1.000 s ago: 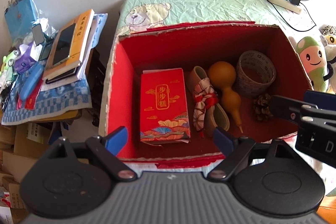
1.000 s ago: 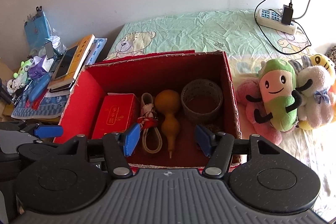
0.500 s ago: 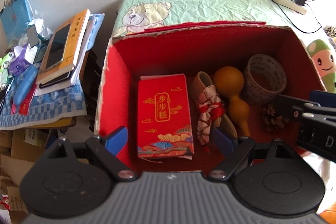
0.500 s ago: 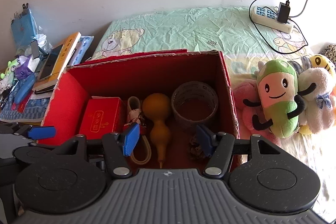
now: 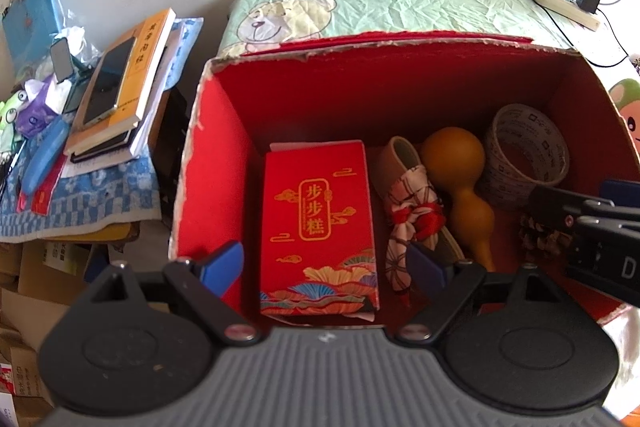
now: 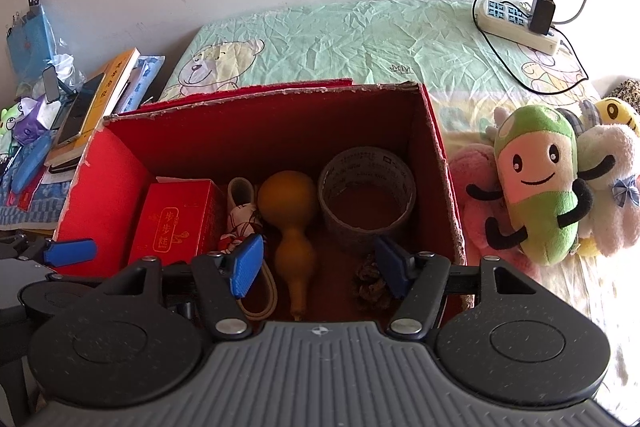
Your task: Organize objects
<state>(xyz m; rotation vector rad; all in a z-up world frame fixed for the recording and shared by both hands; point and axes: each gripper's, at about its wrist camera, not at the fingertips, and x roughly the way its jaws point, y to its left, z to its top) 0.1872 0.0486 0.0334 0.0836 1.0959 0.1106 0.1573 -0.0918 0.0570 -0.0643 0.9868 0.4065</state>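
Note:
A red cardboard box [image 5: 208, 155] [image 6: 100, 195] stands open on the bed. Inside lie a red gift packet [image 5: 318, 223] [image 6: 176, 223], a cloth-wrapped strap [image 5: 412, 211] [image 6: 242, 217], a brown gourd [image 5: 460, 183] [image 6: 290, 215], a roll of tape [image 5: 524, 155] [image 6: 366, 195] and a pine cone [image 5: 536, 237] [image 6: 370, 285]. My left gripper [image 5: 324, 267] hovers open over the packet's near end. My right gripper [image 6: 318, 263] hangs open above the gourd and pine cone; it shows at the right edge of the left wrist view [image 5: 592, 223].
Books with a phone on top [image 5: 120, 87] and clutter sit on a stand left of the box. Plush toys [image 6: 536, 187] lie right of the box. A power strip [image 6: 516, 25] with a cable rests on the green bedsheet [image 6: 360, 39] behind.
Both grippers have moved closer to the box and lower over its contents; the box looks larger in both views. Both stay open and hold nothing.

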